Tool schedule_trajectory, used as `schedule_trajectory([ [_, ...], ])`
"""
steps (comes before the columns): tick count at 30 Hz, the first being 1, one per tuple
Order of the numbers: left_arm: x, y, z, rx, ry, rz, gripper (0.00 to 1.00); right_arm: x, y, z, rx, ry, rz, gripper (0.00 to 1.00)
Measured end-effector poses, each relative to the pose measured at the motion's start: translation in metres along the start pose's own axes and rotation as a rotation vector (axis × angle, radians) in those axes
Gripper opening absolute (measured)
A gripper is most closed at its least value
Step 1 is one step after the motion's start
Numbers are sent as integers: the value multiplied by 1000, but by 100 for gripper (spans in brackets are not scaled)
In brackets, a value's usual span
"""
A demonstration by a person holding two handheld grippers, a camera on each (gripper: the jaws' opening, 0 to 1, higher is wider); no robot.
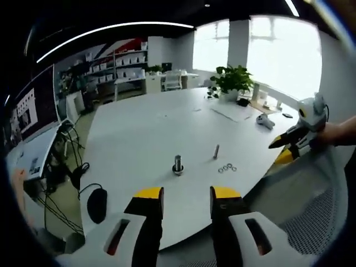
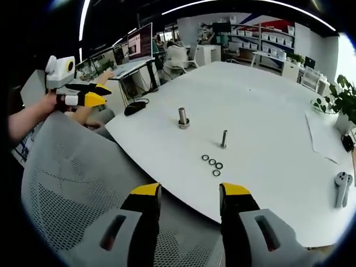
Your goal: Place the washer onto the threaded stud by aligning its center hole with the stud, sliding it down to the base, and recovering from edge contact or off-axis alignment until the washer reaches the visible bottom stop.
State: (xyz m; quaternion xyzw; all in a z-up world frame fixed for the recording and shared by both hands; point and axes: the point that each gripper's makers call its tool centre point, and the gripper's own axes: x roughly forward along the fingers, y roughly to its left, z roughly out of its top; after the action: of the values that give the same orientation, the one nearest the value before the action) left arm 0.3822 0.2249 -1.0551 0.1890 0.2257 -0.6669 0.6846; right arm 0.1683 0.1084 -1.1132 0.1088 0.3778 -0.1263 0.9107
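Note:
On the white table (image 1: pixel 139 139) stands a thick threaded stud (image 1: pixel 178 164) on a wide base. A thinner upright bolt (image 1: pixel 216 151) stands to its right. Several small dark washers (image 1: pixel 227 168) lie flat near the table's edge. In the right gripper view the stud (image 2: pixel 182 118), the thin bolt (image 2: pixel 223 138) and the washers (image 2: pixel 212 164) sit beyond my jaws. My left gripper (image 1: pixel 187 194) is open and holds nothing, short of the table edge. My right gripper (image 2: pixel 190 192) is open too, above a mesh chair back. Each gripper appears in the other's view, right (image 1: pixel 280 151) and left (image 2: pixel 103 94).
A grey mesh chair back (image 2: pixel 72 189) lies between me and the table. A white controller (image 2: pixel 341 186), a sheet of paper (image 2: pixel 322 133) and a potted plant (image 1: pixel 231 80) sit farther along the table. Desks, cables and monitors (image 1: pixel 33 111) stand to one side.

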Motion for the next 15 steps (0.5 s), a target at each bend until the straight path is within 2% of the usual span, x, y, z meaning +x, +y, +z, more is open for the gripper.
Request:
schedule_trajectory([
  [3,1,3,0,31,-4,30,29,2,1,-3,-12,18,7,45],
  [8,-1,8,0,34,-17,41,29,3,5,-4,-46,55,26,46],
  [10,-2,6,0,28,-24,33,30,0,7,0,-42,42,30,46],
  [15,-3,4,-1,36,-24,25,30,6,-12,-1,-33,66,12,47],
])
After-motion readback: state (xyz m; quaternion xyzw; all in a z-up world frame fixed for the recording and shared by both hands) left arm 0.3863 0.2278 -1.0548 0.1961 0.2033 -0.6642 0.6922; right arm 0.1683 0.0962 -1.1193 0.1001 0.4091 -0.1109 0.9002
